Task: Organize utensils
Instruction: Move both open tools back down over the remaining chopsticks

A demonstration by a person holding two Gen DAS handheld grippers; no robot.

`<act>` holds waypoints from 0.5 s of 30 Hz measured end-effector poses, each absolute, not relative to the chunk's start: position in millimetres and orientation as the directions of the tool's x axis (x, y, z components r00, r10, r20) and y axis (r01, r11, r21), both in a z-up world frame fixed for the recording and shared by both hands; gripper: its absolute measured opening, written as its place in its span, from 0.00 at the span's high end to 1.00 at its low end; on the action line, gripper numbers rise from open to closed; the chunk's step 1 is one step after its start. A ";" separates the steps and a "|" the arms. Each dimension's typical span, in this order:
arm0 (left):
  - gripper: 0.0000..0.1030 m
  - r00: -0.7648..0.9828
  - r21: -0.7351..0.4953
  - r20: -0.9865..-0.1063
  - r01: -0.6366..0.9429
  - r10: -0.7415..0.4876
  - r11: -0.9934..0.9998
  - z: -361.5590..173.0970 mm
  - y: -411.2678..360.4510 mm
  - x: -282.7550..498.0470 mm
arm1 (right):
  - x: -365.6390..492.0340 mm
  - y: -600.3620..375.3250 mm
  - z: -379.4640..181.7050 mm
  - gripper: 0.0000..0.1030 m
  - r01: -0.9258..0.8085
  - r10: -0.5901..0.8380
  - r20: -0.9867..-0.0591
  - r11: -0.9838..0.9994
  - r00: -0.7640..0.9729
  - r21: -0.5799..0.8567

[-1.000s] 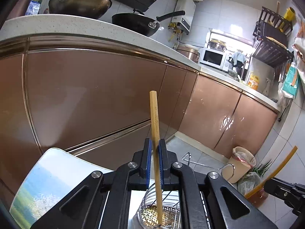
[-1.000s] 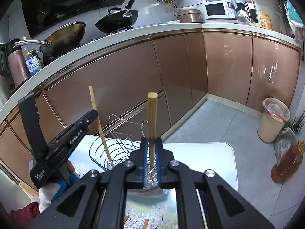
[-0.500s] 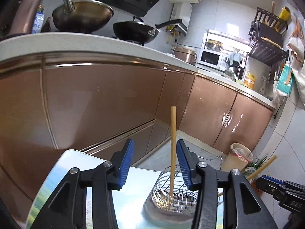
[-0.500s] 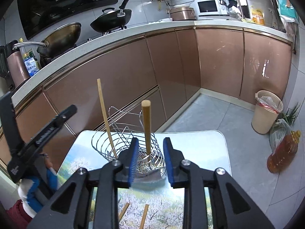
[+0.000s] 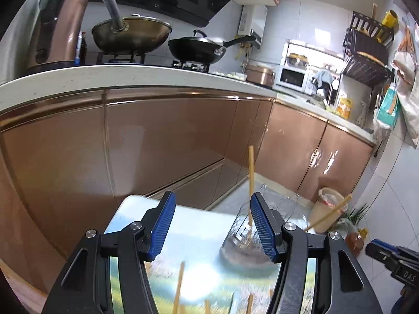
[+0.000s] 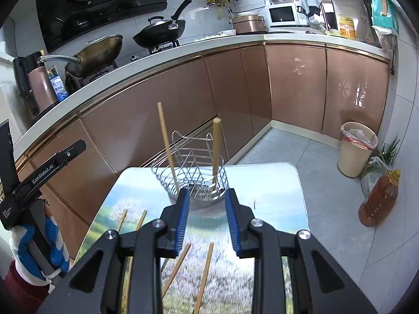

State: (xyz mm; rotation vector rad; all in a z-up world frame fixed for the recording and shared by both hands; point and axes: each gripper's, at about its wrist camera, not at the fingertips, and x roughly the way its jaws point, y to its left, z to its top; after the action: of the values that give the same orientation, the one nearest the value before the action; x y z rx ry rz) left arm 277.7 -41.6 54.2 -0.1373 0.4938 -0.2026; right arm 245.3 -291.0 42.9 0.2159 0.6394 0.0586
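Observation:
A wire utensil basket [image 6: 193,183] stands at the far end of a small table [image 6: 275,191] with a landscape print. Two wooden chopsticks stand in it, one on the left [image 6: 167,151] and one on the right [image 6: 216,151]. Several more chopsticks [image 6: 204,280] lie flat on the table in front of the basket. My right gripper [image 6: 208,225] is open and empty, just short of the basket. My left gripper [image 5: 212,227] is open and empty, left of the basket [image 5: 243,243], where a chopstick [image 5: 251,180] stands upright. The left gripper's body also shows in the right wrist view [image 6: 42,172].
Copper-coloured kitchen cabinets [image 6: 162,120] run behind the table, with woks [image 6: 159,34] on the counter. On the floor to the right are a bin [image 6: 356,151] and an oil bottle [image 6: 379,201].
Both grippers opened and let go of their chopsticks, which now stand in the basket. Both grippers have pulled back from the basket.

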 end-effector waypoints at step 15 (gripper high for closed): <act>0.48 0.789 -0.126 -0.583 0.146 -0.192 0.981 54.8 11.0 217.7 | 176.6 -263.5 57.7 0.74 -0.029 0.143 -0.567 0.978 0.811 0.204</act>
State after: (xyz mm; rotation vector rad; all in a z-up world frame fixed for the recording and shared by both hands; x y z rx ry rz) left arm 217.7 11.0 54.8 -0.0756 0.6355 -0.1818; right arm 176.6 -263.5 57.7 0.1901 0.6187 0.0924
